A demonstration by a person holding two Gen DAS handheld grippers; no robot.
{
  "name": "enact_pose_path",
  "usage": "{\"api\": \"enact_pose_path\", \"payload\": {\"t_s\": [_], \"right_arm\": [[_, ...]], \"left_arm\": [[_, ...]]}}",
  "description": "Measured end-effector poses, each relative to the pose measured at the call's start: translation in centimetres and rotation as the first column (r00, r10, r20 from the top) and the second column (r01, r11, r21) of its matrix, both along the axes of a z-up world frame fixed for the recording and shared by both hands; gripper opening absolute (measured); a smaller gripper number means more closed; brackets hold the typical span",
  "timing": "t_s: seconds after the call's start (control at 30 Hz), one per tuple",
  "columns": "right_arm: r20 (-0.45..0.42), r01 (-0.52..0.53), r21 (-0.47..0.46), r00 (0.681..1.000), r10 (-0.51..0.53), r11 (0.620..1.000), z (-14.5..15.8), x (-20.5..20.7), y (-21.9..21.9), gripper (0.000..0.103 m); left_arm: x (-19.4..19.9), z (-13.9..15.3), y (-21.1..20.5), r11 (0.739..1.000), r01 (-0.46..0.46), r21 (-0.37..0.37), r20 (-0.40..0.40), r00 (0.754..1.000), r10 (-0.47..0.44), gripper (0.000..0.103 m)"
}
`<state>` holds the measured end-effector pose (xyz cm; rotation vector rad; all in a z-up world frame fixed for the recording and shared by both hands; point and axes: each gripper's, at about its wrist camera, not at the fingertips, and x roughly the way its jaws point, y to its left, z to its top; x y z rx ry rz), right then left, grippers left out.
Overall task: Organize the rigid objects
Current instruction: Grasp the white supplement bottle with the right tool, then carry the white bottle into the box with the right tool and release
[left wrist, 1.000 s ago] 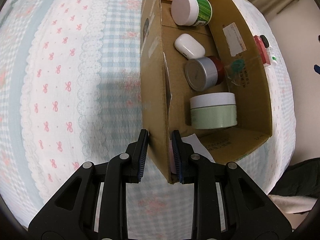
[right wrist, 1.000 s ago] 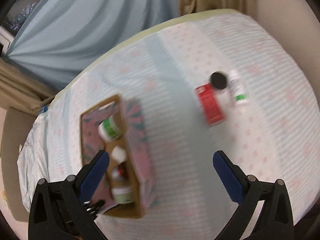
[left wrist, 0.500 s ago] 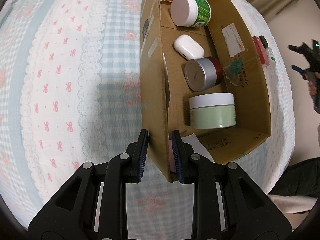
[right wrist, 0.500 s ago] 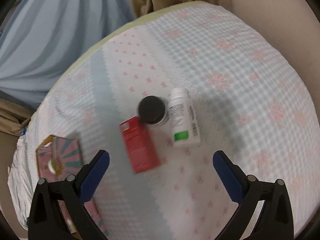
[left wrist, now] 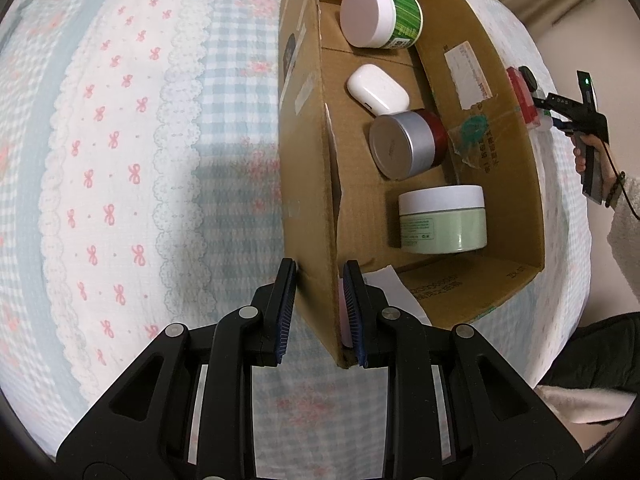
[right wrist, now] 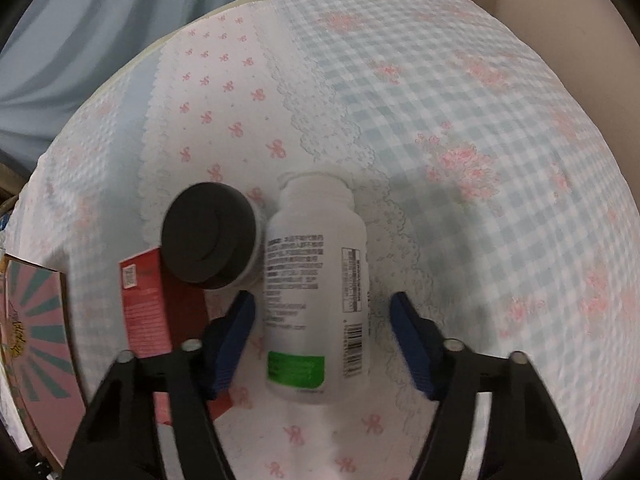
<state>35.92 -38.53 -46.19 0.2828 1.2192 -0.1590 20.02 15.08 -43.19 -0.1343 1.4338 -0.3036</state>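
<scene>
While the left hand-held gripper (left wrist: 320, 312) stays out of the action, clamped on the near wall of the cardboard box (left wrist: 308, 184) to steady it on the bed (left wrist: 120, 160), the right hand-held gripper (right wrist: 320, 336) hangs over the white bottle (right wrist: 314, 280), fingers spread apart either side of its body and not touching. That bottle lies flat with its cap toward 12 o'clock, and a black-lidded jar (right wrist: 210, 236) sits touching it at 9 o'clock, a red carton (right wrist: 160, 320) just beyond. To do this well, the left finger should slip into the narrow gap beside the jar without nudging it, and the squeeze should land mid-body, so the smooth round plastic cannot roll out. Four containers already sit in the box.
</scene>
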Motion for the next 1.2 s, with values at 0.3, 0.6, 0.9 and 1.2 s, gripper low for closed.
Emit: {"api": "enact_pose_path", "payload": {"t_s": [0.3,0.6,0.9,1.2], "right_arm": [[-0.007,-0.024,-0.009,1.0,0.024,1.0,-0.3,0.4,0.6,0.046],[-0.005,0.077,0.088,0.997,-0.077,0.993,0.1,-0.7,-0.9,0.046],[0.046,0.192,0.225,0.977,-0.207,0.955,4.6,-6.0,-2.6,0.046],[0.149,0.145,0.269,0.97,-0.19,0.952,15.2,-9.7,2.7,0.046]], "left_arm": [[0.4,-0.2,-0.6,1.0,0.022,0.012,-0.008,1.0,-0.022,0.022],[0.3,-0.2,-0.4,1.0,0.013,-0.002,-0.004,1.0,-0.013,0.022],[0.2,-0.2,-0.1,1.0,0.015,-0.01,-0.003,1.0,-0.015,0.022],[0.2,-0.1,1.2,0.999,-0.001,-0.05,-0.004,1.0,0.001,0.022]]}}
